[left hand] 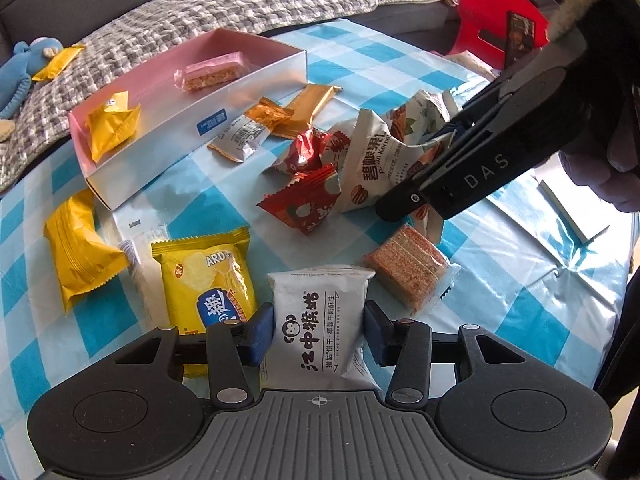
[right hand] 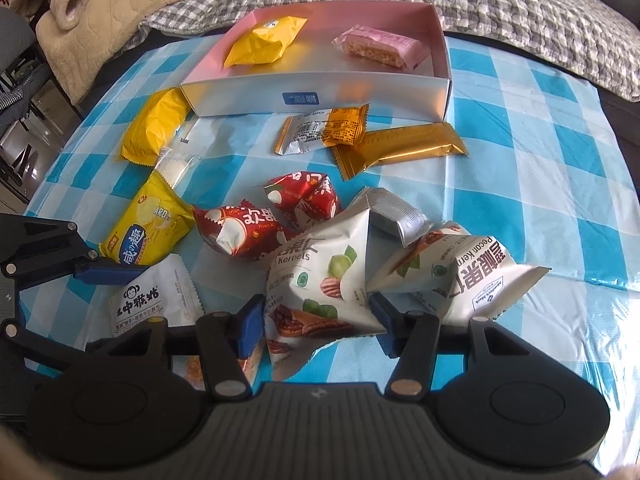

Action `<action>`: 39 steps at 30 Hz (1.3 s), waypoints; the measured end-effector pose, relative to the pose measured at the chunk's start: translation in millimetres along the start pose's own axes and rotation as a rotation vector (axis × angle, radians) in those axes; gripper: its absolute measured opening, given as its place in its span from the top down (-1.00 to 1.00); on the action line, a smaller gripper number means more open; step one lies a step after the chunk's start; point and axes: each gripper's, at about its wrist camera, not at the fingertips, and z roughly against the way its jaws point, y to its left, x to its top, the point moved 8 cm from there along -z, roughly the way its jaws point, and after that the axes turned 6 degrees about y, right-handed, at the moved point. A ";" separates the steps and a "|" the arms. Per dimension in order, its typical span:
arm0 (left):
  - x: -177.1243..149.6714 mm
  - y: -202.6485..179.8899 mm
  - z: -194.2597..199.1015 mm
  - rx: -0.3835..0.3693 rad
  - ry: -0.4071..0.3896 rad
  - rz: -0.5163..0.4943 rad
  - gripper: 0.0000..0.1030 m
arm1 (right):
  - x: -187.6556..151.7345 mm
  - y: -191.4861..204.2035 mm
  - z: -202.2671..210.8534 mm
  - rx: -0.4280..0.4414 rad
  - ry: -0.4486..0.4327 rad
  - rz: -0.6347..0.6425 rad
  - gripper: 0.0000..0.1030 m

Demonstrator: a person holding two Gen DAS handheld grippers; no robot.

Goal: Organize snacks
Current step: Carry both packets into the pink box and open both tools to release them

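Observation:
A white biscuit packet (left hand: 320,320) with a monkey logo lies on the checked tablecloth, and my left gripper (left hand: 319,332) is shut on it, a blue pad pressing each side. The right wrist view shows the same packet (right hand: 154,300) at lower left. My right gripper (right hand: 318,320) is shut on a white pecan kernel packet (right hand: 320,280) in the snack pile. A second pecan packet (right hand: 468,268) lies just to its right. The pink-lined box (right hand: 320,96) stands at the back, holding a yellow packet (right hand: 264,40) and a pink bar (right hand: 380,46).
Loose on the blue-and-white cloth (right hand: 540,160) are red packets (right hand: 248,232), a yellow cracker packet (right hand: 148,232), a yellow pack (right hand: 156,124), gold bars (right hand: 400,148) and a wafer pack (left hand: 408,268). A grey quilted sofa (left hand: 240,4) and a red stool (left hand: 492,12) lie beyond the table.

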 end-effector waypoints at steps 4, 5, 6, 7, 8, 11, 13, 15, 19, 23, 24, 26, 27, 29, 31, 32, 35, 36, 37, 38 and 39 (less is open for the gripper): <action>3.5 1.1 6.8 -0.017 -0.021 0.027 0.13 | 1.8 1.3 6.9 0.022 -0.014 -0.009 0.00; 4.5 1.1 8.3 -0.019 -0.026 0.030 0.13 | 2.4 2.2 8.9 0.027 -0.019 -0.010 0.00; 5.9 1.4 9.7 -0.022 -0.032 0.035 0.13 | 2.9 3.1 11.1 0.031 -0.024 -0.010 0.00; 6.9 1.5 11.1 -0.026 -0.036 0.037 0.13 | 3.4 3.6 13.2 0.035 -0.028 -0.010 0.00; 8.5 1.2 12.7 -0.031 -0.041 0.040 0.13 | 3.8 3.9 14.9 0.040 -0.031 -0.012 0.00; 12.0 2.0 17.4 -0.036 -0.056 0.052 0.13 | 5.9 3.4 19.9 0.058 -0.040 -0.027 0.00; 15.0 4.4 20.7 -0.034 -0.069 0.064 0.13 | 7.2 2.6 23.1 0.072 -0.046 -0.037 0.00; 17.5 7.3 23.7 -0.035 -0.078 0.082 0.13 | 9.0 1.7 26.3 0.084 -0.053 -0.050 0.00; 23.2 15.5 28.8 -0.028 -0.096 0.124 0.13 | 13.0 2.1 33.3 0.101 -0.073 -0.061 0.00; 28.4 23.7 32.0 -0.013 -0.108 0.169 0.13 | 18.8 3.0 41.2 0.112 -0.097 -0.066 0.00; 30.2 25.7 32.5 -0.011 -0.110 0.181 0.13 | 20.9 2.3 42.8 0.114 -0.103 -0.070 0.00; 33.6 29.0 34.4 0.001 -0.117 0.199 0.13 | 25.7 0.2 45.2 0.117 -0.112 -0.081 0.00; 35.4 30.2 35.2 0.005 -0.120 0.205 0.13 | 28.4 -1.0 46.2 0.117 -0.118 -0.087 0.00; 39.4 33.3 37.1 0.010 -0.128 0.224 0.12 | 34.0 -3.5 48.6 0.118 -0.129 -0.099 0.00; 43.4 36.7 38.6 0.018 -0.136 0.242 0.12 | 39.6 -5.9 50.9 0.123 -0.140 -0.113 0.00; 45.3 38.2 39.1 0.023 -0.139 0.250 0.12 | 42.5 -6.9 52.0 0.124 -0.146 -0.120 0.00; 51.7 44.6 39.6 0.034 -0.144 0.280 0.12 | 51.4 -10.2 54.5 0.123 -0.161 -0.140 -0.01; 53.5 46.3 39.6 0.036 -0.145 0.289 0.12 | 54.1 -11.2 55.1 0.124 -0.165 -0.148 -0.01; 55.4 48.5 40.1 0.040 -0.149 0.300 0.12 | 57.3 -12.4 55.7 0.127 -0.169 -0.157 -0.01; 57.3 50.7 40.6 0.044 -0.152 0.307 0.12 | 60.1 -13.6 56.3 0.128 -0.174 -0.164 -0.01; 59.8 52.9 41.1 0.047 -0.155 0.315 0.12 | 63.0 -15.1 56.9 0.126 -0.179 -0.171 -0.01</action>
